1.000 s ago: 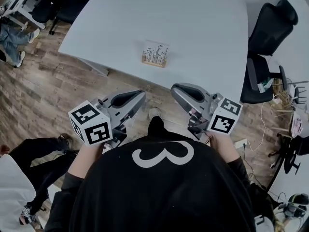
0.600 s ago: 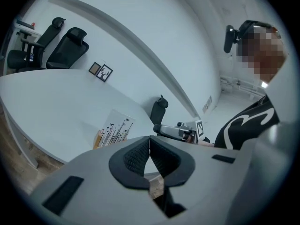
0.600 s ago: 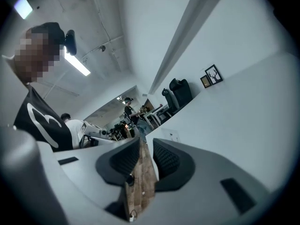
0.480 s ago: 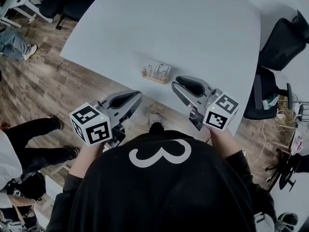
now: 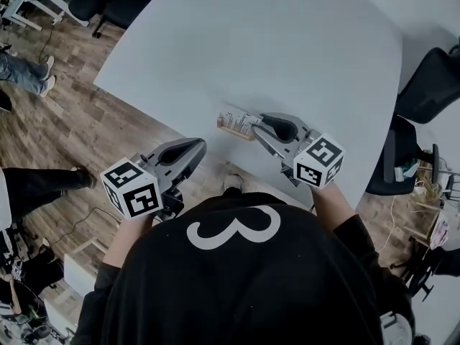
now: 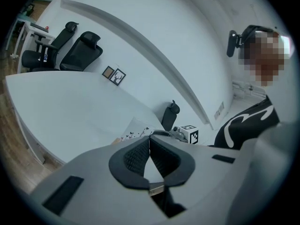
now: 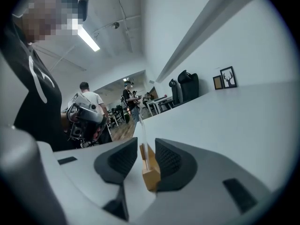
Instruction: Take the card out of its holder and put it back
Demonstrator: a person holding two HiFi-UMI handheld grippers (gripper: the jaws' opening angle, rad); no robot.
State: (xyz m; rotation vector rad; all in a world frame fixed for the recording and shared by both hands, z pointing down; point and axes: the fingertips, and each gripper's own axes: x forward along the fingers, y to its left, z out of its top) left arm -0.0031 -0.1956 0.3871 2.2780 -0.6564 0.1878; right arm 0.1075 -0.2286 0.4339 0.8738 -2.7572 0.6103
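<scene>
Now the right hand-held gripper (image 7: 142, 159), its jaws just opened, straddles the wooden holder (image 7: 150, 171) at the table's (image 5: 287, 49) near edge, seemingly to steady it. The card (image 5: 236, 120) stands inside. The left hand-held gripper (image 6: 149, 139) is closed and empty.

The left gripper (image 5: 192, 146) is held in front of the body, pointed forward and slightly downward; its jaws are closed tip to tip, with nothing between them; the right gripper (image 5: 260, 123) is held further forward, likewise angled slightly downward; its jaws have just been opening and are set apart, with the holder (image 7: 150, 172) standing between them and a gap visible beside one pad; each gripper is gripped from behind by one hand; both forearms are covered by black sleeves.
</scene>
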